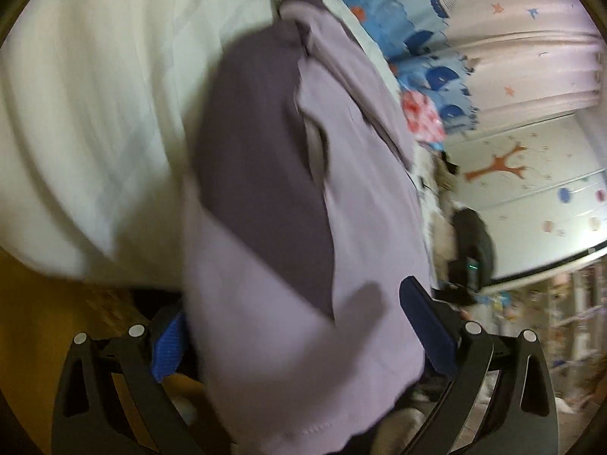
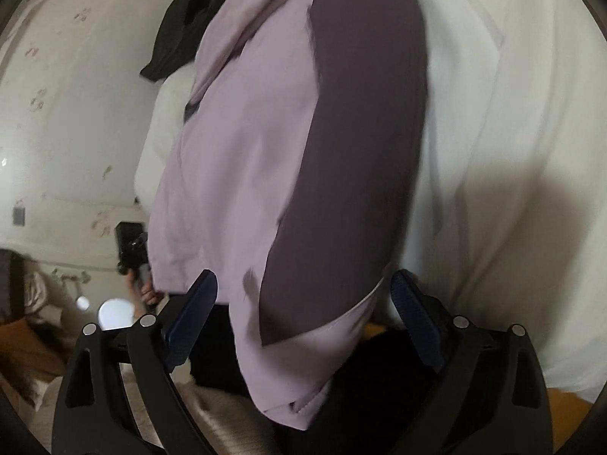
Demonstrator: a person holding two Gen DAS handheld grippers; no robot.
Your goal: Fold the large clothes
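A lilac garment with a dark purple panel (image 1: 265,189) lies as a long folded strip on the white bed sheet (image 1: 95,113). Its near end hangs over the bed's edge. My left gripper (image 1: 296,303) is open around that end; the cloth covers part of the left pad, and the right pad stands apart from it. In the right wrist view the same garment (image 2: 246,151) runs up the middle on the sheet (image 2: 512,151). My right gripper (image 2: 305,276) is open, its pads on either side of the hanging hem and not pressing on it.
A black piece of clothing (image 2: 182,38) lies at the far end of the bed. A whale-print curtain (image 1: 417,38) and a wall with a tree decal (image 1: 500,163) stand beyond. A hand holds a black device (image 2: 131,242) by the bedside. A dark bag (image 1: 474,242) sits near cluttered shelves.
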